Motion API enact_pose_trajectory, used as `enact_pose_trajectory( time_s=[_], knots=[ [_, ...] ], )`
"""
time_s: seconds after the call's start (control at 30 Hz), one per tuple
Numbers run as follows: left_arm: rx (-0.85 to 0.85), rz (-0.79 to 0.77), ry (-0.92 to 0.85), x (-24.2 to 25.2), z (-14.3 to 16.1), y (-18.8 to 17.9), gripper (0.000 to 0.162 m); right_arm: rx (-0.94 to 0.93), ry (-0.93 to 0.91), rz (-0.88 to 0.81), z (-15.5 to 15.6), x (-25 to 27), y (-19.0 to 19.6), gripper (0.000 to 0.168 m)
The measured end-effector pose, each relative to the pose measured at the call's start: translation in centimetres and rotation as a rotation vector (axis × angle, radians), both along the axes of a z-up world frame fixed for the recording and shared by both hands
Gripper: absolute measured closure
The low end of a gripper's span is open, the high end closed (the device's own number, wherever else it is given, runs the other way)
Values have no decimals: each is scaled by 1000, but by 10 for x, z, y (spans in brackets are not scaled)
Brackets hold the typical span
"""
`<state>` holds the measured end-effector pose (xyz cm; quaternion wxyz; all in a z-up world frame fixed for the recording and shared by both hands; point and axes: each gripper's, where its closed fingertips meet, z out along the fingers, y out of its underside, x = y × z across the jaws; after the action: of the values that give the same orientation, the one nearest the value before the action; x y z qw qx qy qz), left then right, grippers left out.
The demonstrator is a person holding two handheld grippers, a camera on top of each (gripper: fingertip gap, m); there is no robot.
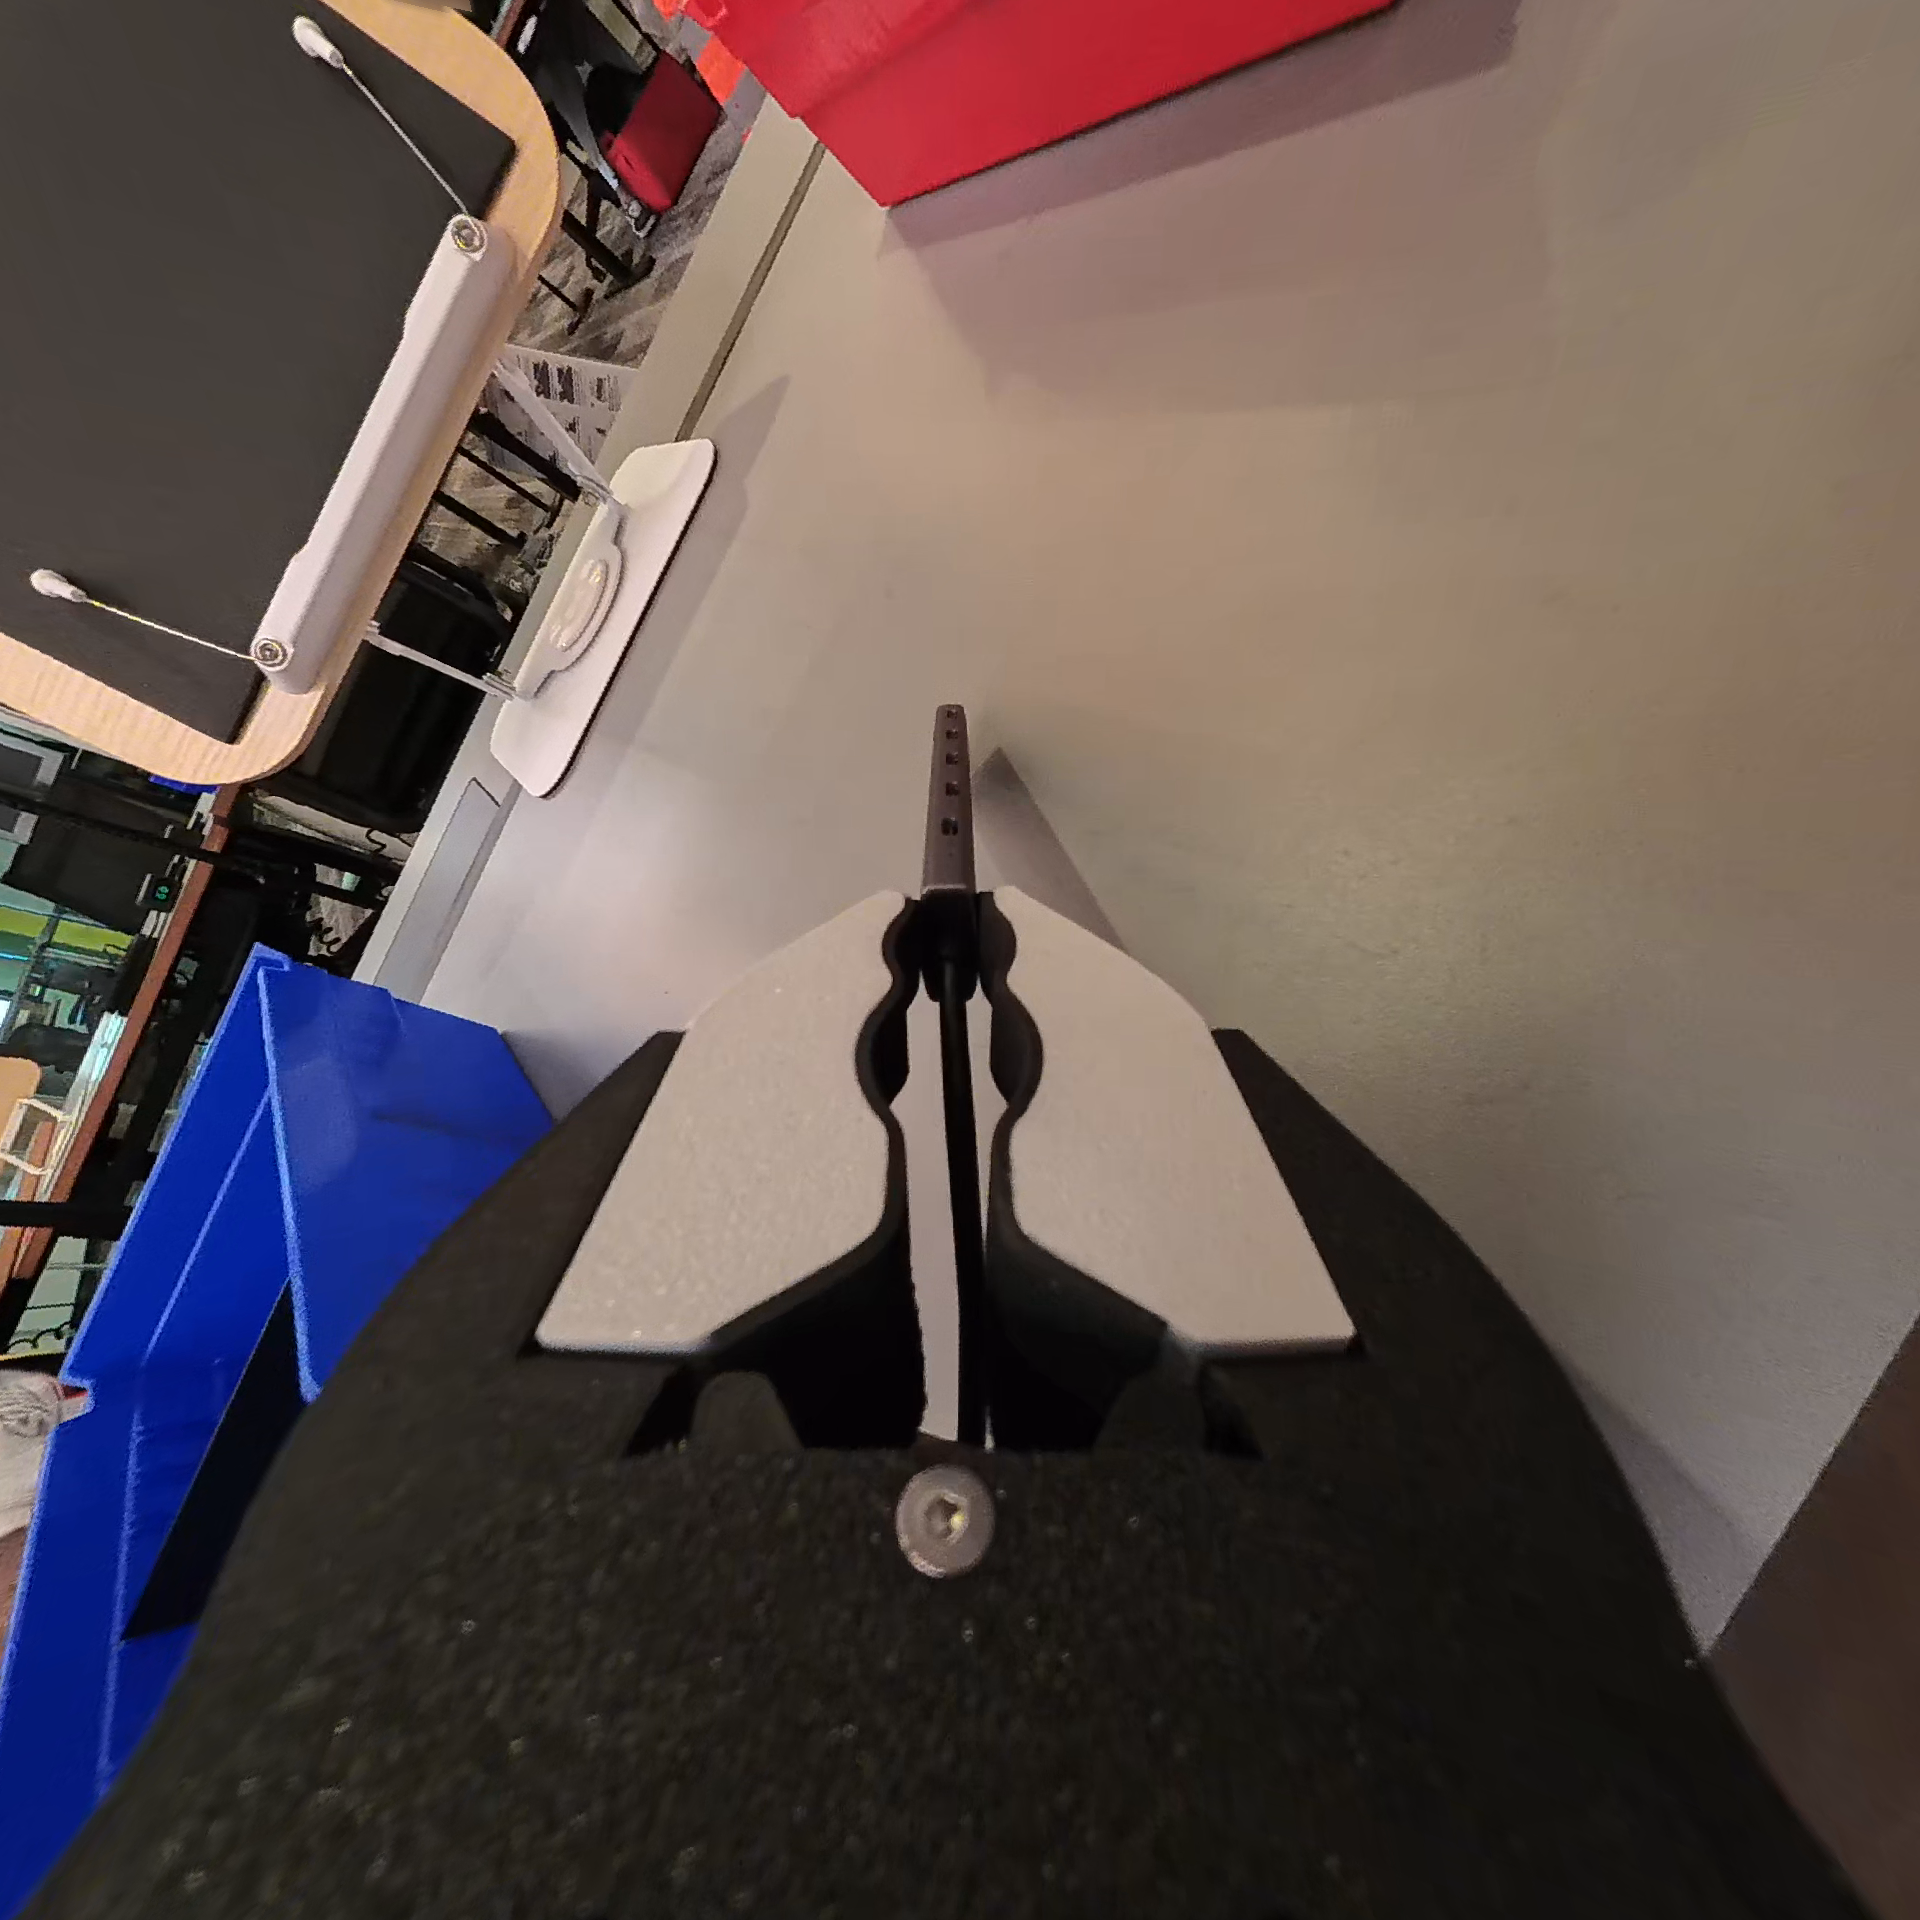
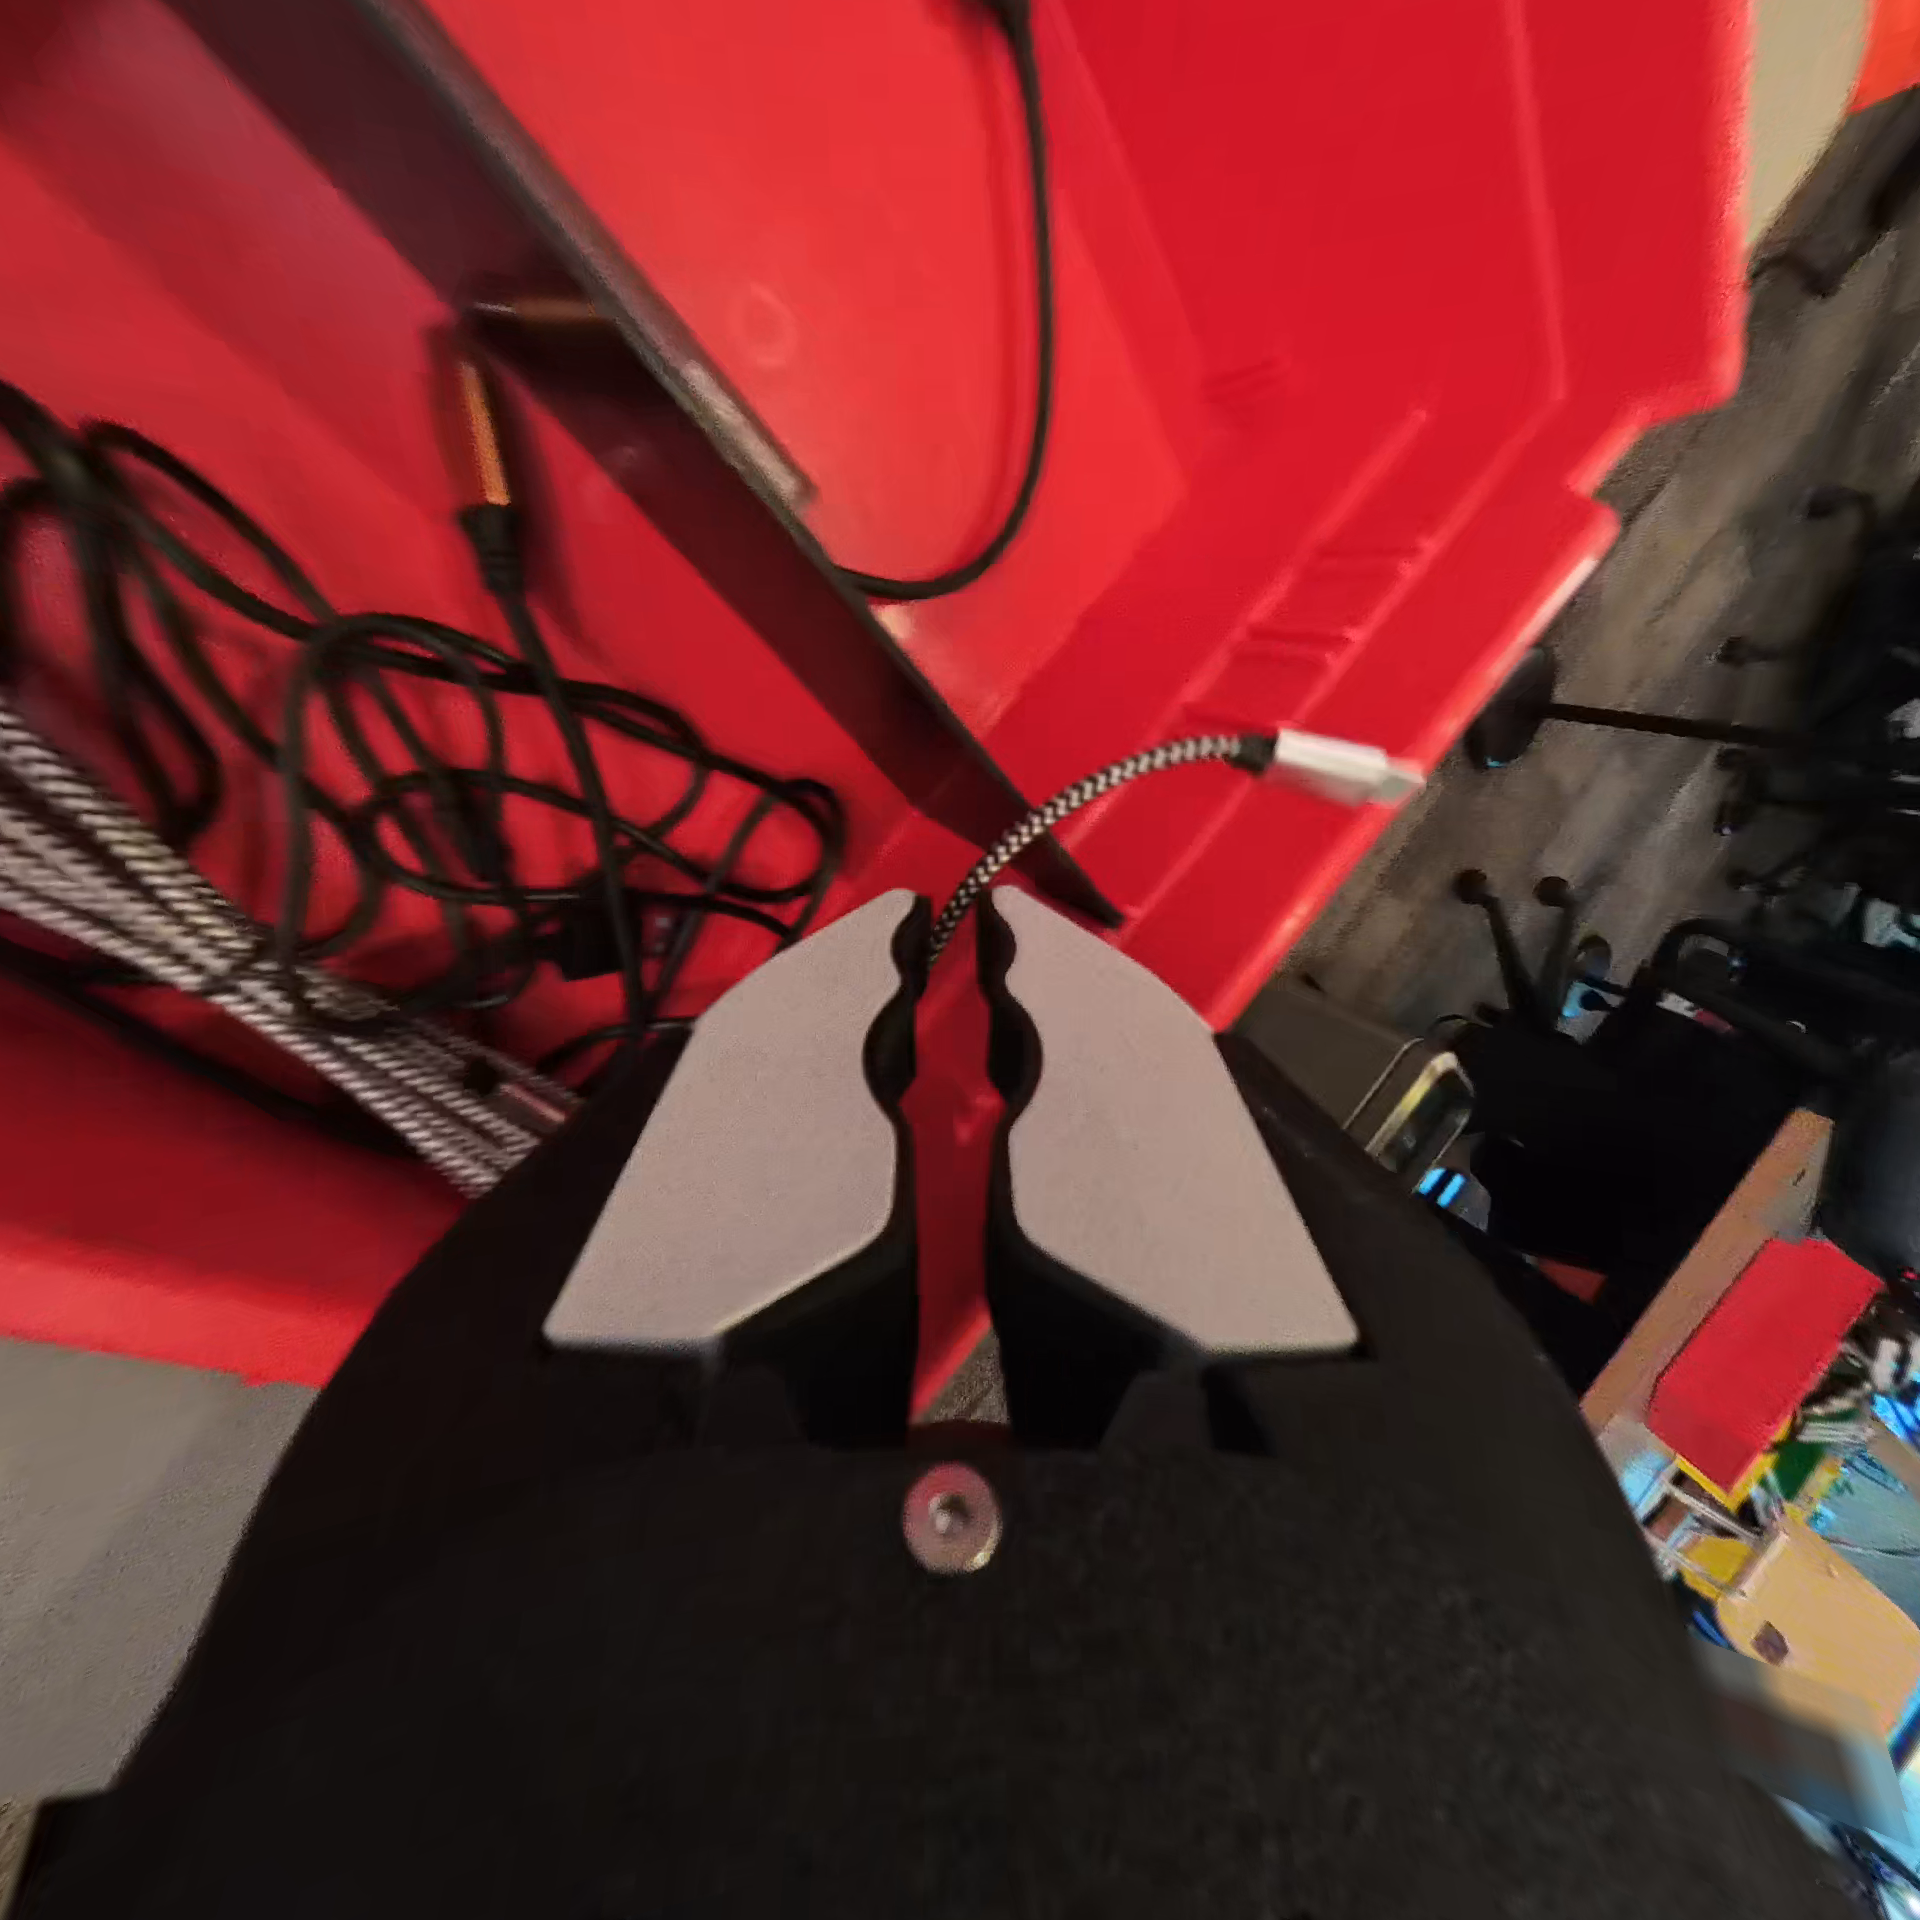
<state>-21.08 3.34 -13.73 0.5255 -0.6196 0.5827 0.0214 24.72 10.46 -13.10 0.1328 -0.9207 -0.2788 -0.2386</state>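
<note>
My left gripper (image 1: 951,902) is shut on a thin dark slab (image 1: 950,795), seen edge-on with small holes along its edge, held above the pale grey table (image 1: 1351,644). My right gripper (image 2: 954,906) is shut on a black-and-white braided cable (image 2: 1091,795) whose silver plug (image 2: 1345,767) sticks out to the right. It hovers over a red bin (image 2: 1247,364) that holds tangled black cables (image 2: 468,727), a gold-tipped plug (image 2: 483,447), a braided bundle (image 2: 208,935) and a dark flat slab (image 2: 675,416) leaning across it.
In the left wrist view a red bin (image 1: 1039,83) sits at the table's far end and a blue bin (image 1: 260,1195) at the left edge. A white stand base (image 1: 613,603) carries a wood-edged black board (image 1: 208,343). Chairs and clutter (image 2: 1714,935) lie right of the red bin. One gripper's finger ends stand about 45 cm off the other's.
</note>
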Motion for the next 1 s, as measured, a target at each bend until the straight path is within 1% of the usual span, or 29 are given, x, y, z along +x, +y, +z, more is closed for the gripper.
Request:
enact_pose_trajectory(
  time_s=[0.03, 0.1, 0.17, 0.2, 0.23, 0.33, 0.4, 0.47, 0.5, 0.53, 0.57, 0.6, 0.63, 0.7, 0.77, 0.8, 0.83, 0.9, 0.93, 0.97, 1.0],
  knots=[
    [2, 1, 2, 0, 0, 0, 152, -12, 20, 28, -3, -12, 0, 161],
    [4, 2, 2, -1, 1, 0, 152, -67, 42, 155, -11, -37, -6, 165],
    [4, 4, -3, -1, 2, 1, 152, -260, 32, 271, -31, -50, -34, 166],
    [4, 3, -6, -1, 2, 1, 152, -320, 24, 317, -40, -53, -44, 165],
    [4, 2, -8, -1, 3, 1, 152, -336, 23, 325, -46, -53, -46, 165],
    [8, -4, -19, -1, 5, -1, 152, -290, 7, 212, -46, -40, -35, 165],
    [11, -7, -35, 0, 7, -1, 152, -240, -31, 162, -39, -32, -29, 139],
    [10, -15, -70, 1, 13, -3, 152, -178, -48, 138, -29, -32, -29, 123],
    [-3, -18, -108, 2, 18, -4, 152, -134, -71, 109, -19, -33, -31, 119],
    [-27, -20, -161, 2, 24, -4, 152, -68, -108, 81, -4, -36, -34, 118],
    [-60, -24, -228, 2, 31, -5, 152, 15, -106, 70, 11, -48, -37, 119],
    [-104, -36, -308, 3, 40, -6, 152, 100, -29, 79, 22, -72, -41, 121],
    [-160, -62, -400, 3, 49, -9, 152, 179, 129, 115, 28, -110, -45, 122],
    [-286, -134, -615, 3, 72, -15, 152, 276, 609, 278, 38, -215, -62, 125],
    [-418, -243, -841, 1, 99, -25, 152, 332, 1154, 423, 61, -310, -87, 127],
    [-471, -286, -937, -2, 110, -29, 152, 331, 1413, 437, 72, -342, -97, 127],
    [-526, -321, -1010, -4, 118, -32, 152, 287, 1619, 431, 78, -365, -107, 127],
    [-654, -399, -1099, -5, 126, -39, 153, 185, 1910, 474, 93, -392, -122, 120],
    [-712, -435, -1131, -5, 128, -43, 152, 181, 2002, 464, 101, -398, -122, 121],
    [-768, -479, -1151, -5, 131, -48, 152, 182, 2028, 493, 107, -404, -124, 117],
    [-815, -516, -1165, -4, 132, -53, 152, 194, 2001, 538, 109, -410, -126, 117]
  ],
)
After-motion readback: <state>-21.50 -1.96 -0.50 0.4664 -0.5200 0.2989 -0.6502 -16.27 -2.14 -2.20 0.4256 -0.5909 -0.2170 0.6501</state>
